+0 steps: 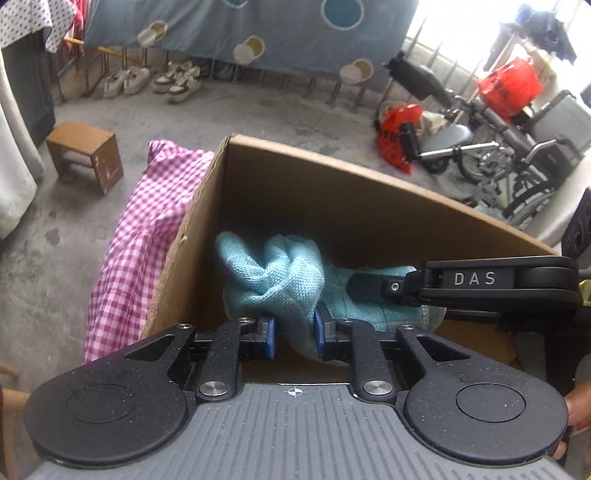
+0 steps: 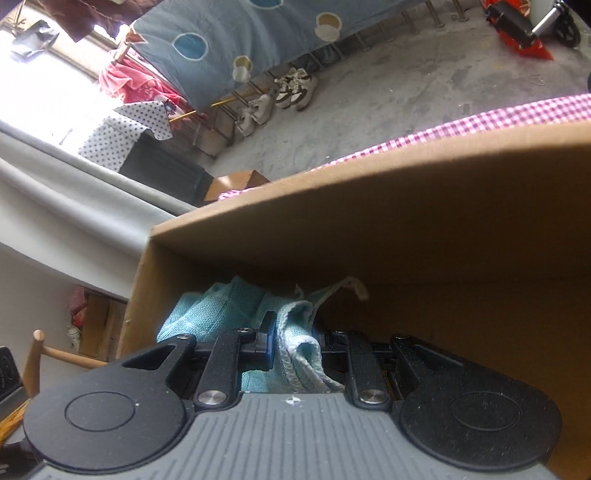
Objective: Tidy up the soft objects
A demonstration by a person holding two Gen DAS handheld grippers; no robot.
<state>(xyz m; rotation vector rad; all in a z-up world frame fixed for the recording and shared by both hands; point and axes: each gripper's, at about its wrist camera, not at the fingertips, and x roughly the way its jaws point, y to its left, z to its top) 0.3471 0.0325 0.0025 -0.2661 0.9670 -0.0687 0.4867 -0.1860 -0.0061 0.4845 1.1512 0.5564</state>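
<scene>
A light blue knitted cloth point(image 1: 284, 277) hangs bunched inside an open cardboard box point(image 1: 332, 192). My left gripper point(image 1: 294, 338) is shut on one fold of the cloth, blue pads pressing it from both sides. My right gripper point(image 2: 293, 345) is shut on another hemmed edge of the same cloth point(image 2: 295, 343), low inside the box point(image 2: 406, 221). The right gripper's black body, marked DAS, also shows in the left wrist view point(image 1: 480, 284), reaching in from the right over the cloth.
The box stands on a pink checked tablecloth point(image 1: 147, 229). Beyond it lie a concrete floor, a small wooden stool point(image 1: 86, 155), several pairs of shoes point(image 1: 155, 79), a wheelchair with red bags point(image 1: 498, 140) and a hanging blue sheet point(image 1: 258, 29).
</scene>
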